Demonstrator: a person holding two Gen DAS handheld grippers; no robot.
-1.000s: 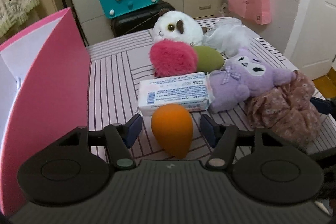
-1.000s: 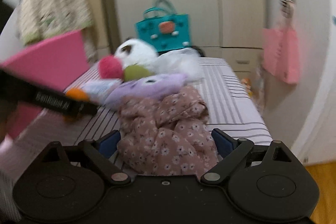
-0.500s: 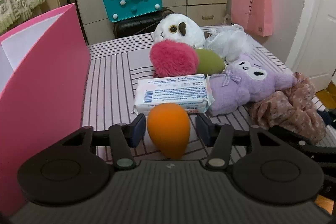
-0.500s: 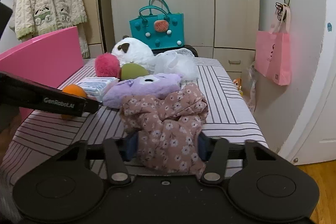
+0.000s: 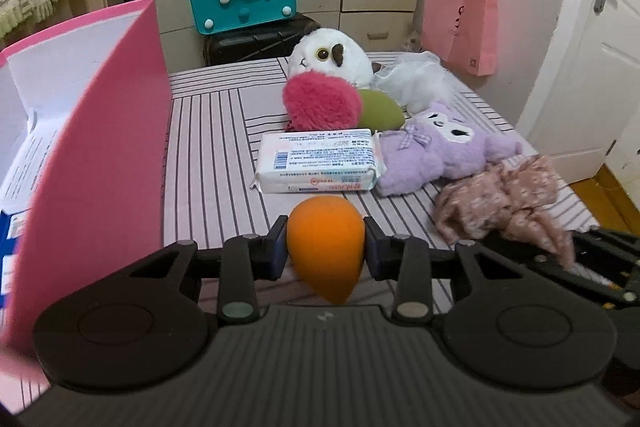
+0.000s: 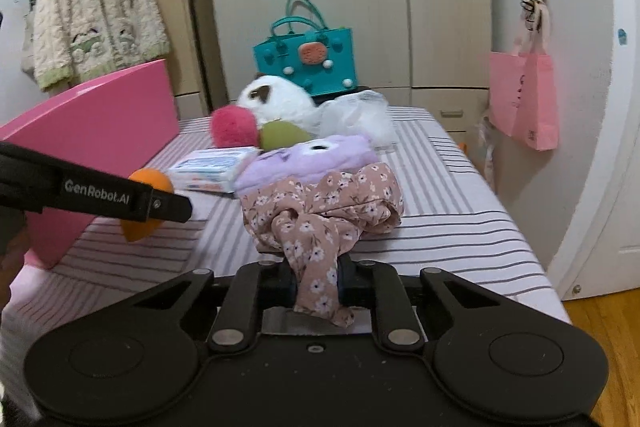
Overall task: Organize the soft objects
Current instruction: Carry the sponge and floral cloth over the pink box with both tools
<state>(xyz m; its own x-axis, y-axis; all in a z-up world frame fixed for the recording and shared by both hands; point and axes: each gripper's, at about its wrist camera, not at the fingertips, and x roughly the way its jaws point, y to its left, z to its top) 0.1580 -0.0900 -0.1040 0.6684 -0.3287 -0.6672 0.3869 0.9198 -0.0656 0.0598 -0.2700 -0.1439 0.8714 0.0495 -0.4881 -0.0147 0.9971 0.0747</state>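
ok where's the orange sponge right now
In the left wrist view, the orange sponge sits clamped in the left gripper, just in front of the wipes pack.

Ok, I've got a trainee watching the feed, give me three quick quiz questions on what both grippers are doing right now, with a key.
1. True or false: the left gripper is shut on the orange sponge.
2. What does the right gripper hold? A) purple plush B) floral cloth C) wipes pack
3. Fill in: the wipes pack lies just in front of the ____ fluffy ball.

Key: 1 true. 2 B, the floral cloth; the purple plush lies behind it. 3 pink.
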